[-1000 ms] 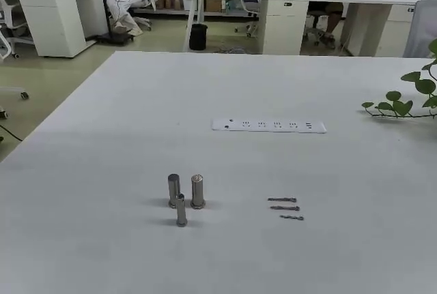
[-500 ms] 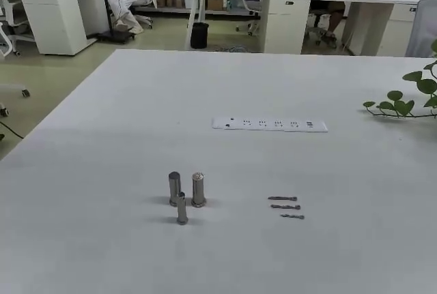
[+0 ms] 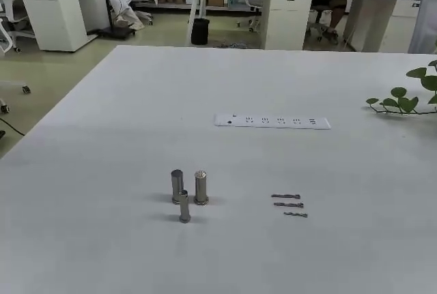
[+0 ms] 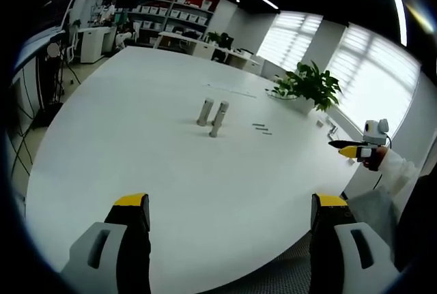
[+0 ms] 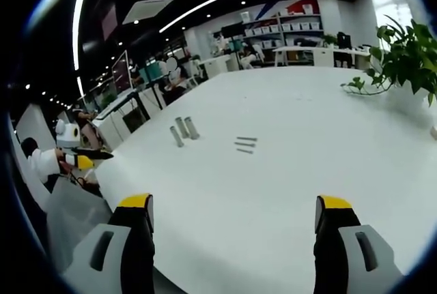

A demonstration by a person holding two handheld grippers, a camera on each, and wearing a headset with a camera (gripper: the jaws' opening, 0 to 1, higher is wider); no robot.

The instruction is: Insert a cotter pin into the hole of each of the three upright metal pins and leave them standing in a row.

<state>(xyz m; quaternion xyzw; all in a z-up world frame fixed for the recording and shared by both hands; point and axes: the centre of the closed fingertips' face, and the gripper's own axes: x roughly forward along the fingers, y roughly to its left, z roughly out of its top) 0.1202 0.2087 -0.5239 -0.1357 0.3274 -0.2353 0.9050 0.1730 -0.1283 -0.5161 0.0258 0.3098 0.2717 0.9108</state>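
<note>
Opening position, and nothing is started. The white power strip point(image 3: 272, 121) lies across the table point(image 3: 102, 137), and everything reads off it. The three metal pins point(image 3: 201, 187) stand upright on the near side of the strip, off towards its left end; they are bunched in a tight triangle, not a row; two stand side by side with the third just in front; whether they touch I cannot tell. The three cotter pins point(image 3: 289, 204) lie flat and parallel, also on the strip's near side, below its right half, well apart from the metal pins.

The left gripper point(image 4: 229, 202) has its jaws spread wide with nothing between them; it hangs over the table's near edge, far from the strip. The right gripper point(image 5: 233, 202) is the same, gaping and empty.

So the step in hand looks like the first approach; no cotter pin sits in a hole that I can make out, though the holes are too small to see. Next, I'd judge, one claw drops low to pinch a thin cotter pin off the flat top; the other steadies a metal pin so the push does not topple it.
</note>
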